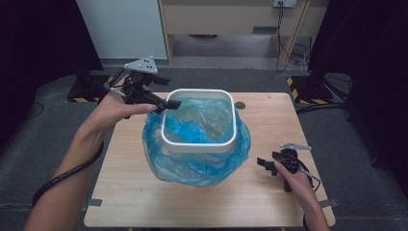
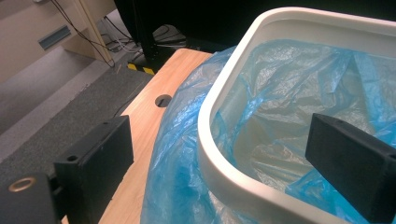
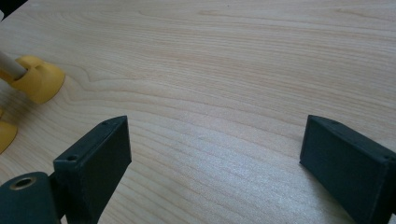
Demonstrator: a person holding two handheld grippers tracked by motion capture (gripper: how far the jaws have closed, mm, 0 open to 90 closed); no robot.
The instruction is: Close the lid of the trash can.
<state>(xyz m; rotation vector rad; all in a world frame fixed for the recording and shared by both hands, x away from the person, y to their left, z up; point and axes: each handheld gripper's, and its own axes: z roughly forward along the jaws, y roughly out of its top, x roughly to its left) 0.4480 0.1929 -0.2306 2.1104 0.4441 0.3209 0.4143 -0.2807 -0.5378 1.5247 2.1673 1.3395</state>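
White bin lined with blue bag.

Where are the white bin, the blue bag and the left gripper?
bin (image 1: 198, 146): high view, near rim.
bag (image 1: 192, 169): high view, outside folds.
left gripper (image 1: 169, 104): high view, between jaw tips.

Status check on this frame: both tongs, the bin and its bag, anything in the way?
Left tongs open, straddling white bin rim, nothing gripped. Right tongs open, low over table. Blue bag lines bin, draped outside. Nothing in the way.
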